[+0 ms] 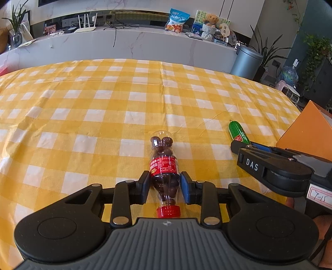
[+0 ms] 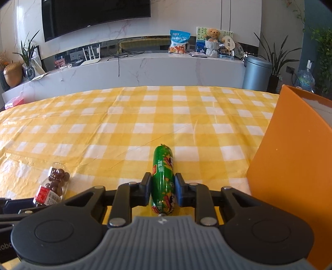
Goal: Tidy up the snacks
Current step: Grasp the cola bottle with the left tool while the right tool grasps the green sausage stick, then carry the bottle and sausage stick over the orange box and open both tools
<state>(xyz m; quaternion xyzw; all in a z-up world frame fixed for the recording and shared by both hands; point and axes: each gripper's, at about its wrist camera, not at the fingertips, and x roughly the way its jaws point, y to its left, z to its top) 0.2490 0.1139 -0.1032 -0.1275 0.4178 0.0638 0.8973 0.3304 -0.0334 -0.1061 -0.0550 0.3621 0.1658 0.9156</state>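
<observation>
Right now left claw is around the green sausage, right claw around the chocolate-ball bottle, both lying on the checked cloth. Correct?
No, they are swapped. The left wrist view shows the left claw around the chocolate-ball bottle; the right wrist view shows the right claw around the green sausage. Both lie on the checked cloth.

Home living room: wall television [image 2: 95, 16], marble console [image 2: 145, 66], houseplants [image 2: 276, 56].
</observation>
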